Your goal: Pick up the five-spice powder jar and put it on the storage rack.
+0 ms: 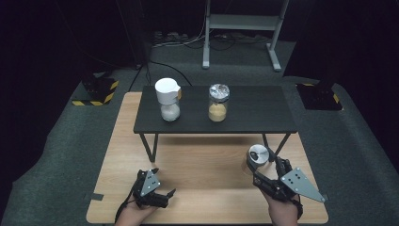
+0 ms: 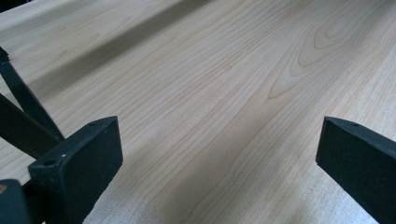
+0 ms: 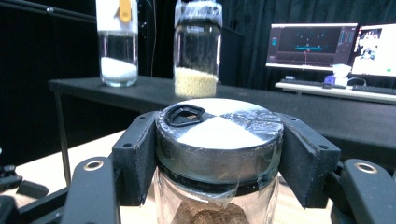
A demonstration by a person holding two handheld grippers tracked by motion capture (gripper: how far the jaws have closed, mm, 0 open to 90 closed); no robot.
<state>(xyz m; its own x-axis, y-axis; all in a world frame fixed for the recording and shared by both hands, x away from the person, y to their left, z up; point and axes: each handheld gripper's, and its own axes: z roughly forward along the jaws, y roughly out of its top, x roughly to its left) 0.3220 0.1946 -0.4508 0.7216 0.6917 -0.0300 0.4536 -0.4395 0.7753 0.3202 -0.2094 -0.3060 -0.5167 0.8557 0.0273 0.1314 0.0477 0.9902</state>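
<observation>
My right gripper (image 1: 259, 165) (image 3: 218, 154) is shut on a glass jar (image 1: 257, 156) (image 3: 219, 149) with a grey lid and brown contents. It holds the jar by the lid, above the right of the light wooden table (image 1: 207, 165). On the small black table (image 1: 254, 110) stand two more jars. One has a white lid and white grains (image 1: 168, 99) (image 3: 117, 42). The other has a foil-like lid and yellow grains (image 1: 218, 102) (image 3: 197, 46). My left gripper (image 1: 162, 186) (image 2: 219, 154) rests open near the front left over bare wood.
The black table's thin legs (image 1: 153, 147) stand on the wooden top. A white metal frame (image 1: 244, 28) and cables lie on the floor behind. Monitors (image 3: 310, 45) glow at the right in the right gripper view.
</observation>
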